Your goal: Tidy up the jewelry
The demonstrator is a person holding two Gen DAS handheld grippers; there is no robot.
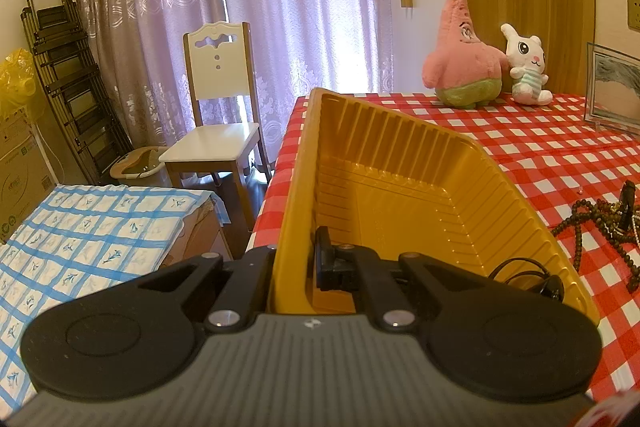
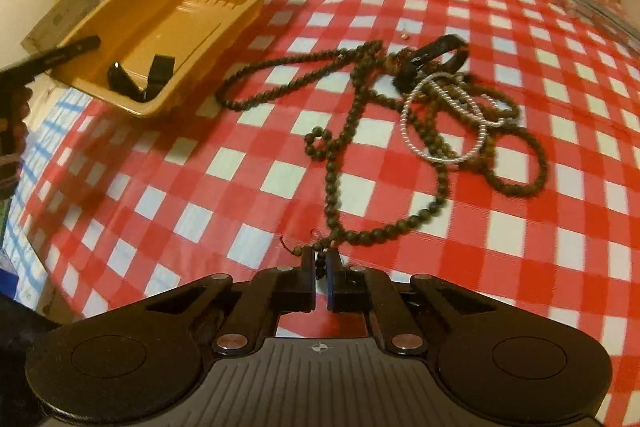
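My left gripper [image 1: 297,255] is shut on the near side wall of the yellow plastic tray [image 1: 400,195], one finger inside and the other hidden outside. A black corded piece [image 1: 534,279] lies in the tray's corner. In the right wrist view the tray [image 2: 132,11] stands at the table's left edge with black pieces [image 2: 140,79] in it. My right gripper [image 2: 320,261] is shut on the near end of a long dark bead necklace [image 2: 332,179]. The strand runs back to a tangle with a silver bracelet [image 2: 444,119] and a black band [image 2: 440,53].
Red-and-white checked tablecloth [image 2: 240,211] covers the table. A pink plush [image 1: 464,63], a white rabbit plush [image 1: 526,71] and a picture frame [image 1: 612,87] stand at the back. Off the left edge are a blue-checked covered box [image 1: 92,231] and a chair [image 1: 220,107].
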